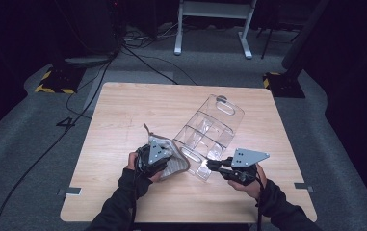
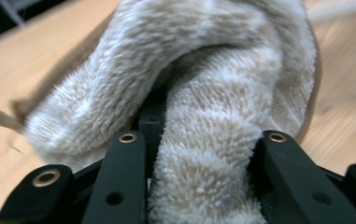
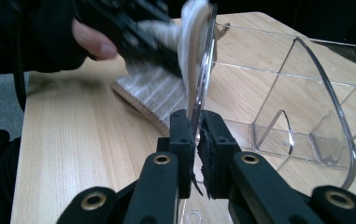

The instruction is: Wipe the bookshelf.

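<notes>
Now your right gripper [image 3: 196, 140] pinches the thin wall of the clear plastic organizer [image 1: 209, 130], which lies in the middle of the wooden table [image 1: 123, 115]. Your left gripper [image 1: 153, 156] squeezes a fluffy beige towel [image 2: 203, 93] and presses it against that same wall.

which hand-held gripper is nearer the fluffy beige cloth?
Left. The left hand-held gripper is clamped on the fluffy beige cloth; the right hand-held gripper pinches the clear plastic organizer's wall beside it.
</notes>
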The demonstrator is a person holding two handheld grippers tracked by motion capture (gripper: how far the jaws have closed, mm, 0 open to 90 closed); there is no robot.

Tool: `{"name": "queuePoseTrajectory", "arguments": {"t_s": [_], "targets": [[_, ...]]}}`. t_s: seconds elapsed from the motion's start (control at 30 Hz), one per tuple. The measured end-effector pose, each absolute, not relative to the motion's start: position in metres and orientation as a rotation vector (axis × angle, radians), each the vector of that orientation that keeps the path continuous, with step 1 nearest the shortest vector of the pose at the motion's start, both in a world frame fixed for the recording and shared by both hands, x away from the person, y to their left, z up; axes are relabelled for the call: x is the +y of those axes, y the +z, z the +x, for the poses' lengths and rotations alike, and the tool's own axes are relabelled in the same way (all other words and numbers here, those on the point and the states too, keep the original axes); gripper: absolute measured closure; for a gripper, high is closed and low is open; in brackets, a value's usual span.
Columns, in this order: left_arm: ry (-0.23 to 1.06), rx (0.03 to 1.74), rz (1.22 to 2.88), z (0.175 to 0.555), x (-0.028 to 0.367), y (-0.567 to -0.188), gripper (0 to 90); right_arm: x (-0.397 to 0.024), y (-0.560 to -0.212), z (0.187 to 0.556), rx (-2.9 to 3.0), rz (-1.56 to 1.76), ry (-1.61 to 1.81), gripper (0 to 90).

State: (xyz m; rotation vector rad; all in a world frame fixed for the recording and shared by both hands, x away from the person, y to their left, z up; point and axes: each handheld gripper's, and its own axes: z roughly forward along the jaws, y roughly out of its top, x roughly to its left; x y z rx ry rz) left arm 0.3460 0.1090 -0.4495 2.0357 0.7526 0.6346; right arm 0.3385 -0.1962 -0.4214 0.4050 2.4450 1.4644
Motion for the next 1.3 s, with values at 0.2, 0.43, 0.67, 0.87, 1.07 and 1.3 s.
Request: {"name": "queuePoseTrajectory", "arguments": {"t_s": [0.2, 0.43, 0.67, 0.87, 1.07, 1.3], "targets": [[0.673, 0.701, 2.010, 0.335, 0.099, -0.434, 66.3, -0.196, -0.421, 0.338, 2.449, 0.404, 1.453, 83.9], [0.633, 0.508, 2.054, 0.309, 0.060, -0.434, 66.6, -0.194, -0.422, 0.338, 2.443, 0.404, 1.445, 83.8], [0.559, 0.471, 2.091, 0.304, 0.035, -0.453, 65.8, -0.195, -0.423, 0.338, 2.436, 0.419, 1.445, 84.0], [0.523, 0.402, 2.199, 0.297, 0.012, -0.479, 65.6, -0.192, -0.423, 0.338, 2.426, 0.419, 1.435, 83.9], [0.487, 0.406, 2.271, 0.297, 0.006, -0.496, 65.6, -0.192, -0.424, 0.338, 2.423, 0.429, 1.429, 84.2], [0.527, 0.426, 2.297, 0.306, 0.017, -0.492, 66.5, -0.193, -0.424, 0.338, 2.429, 0.434, 1.429, 84.4]]}}
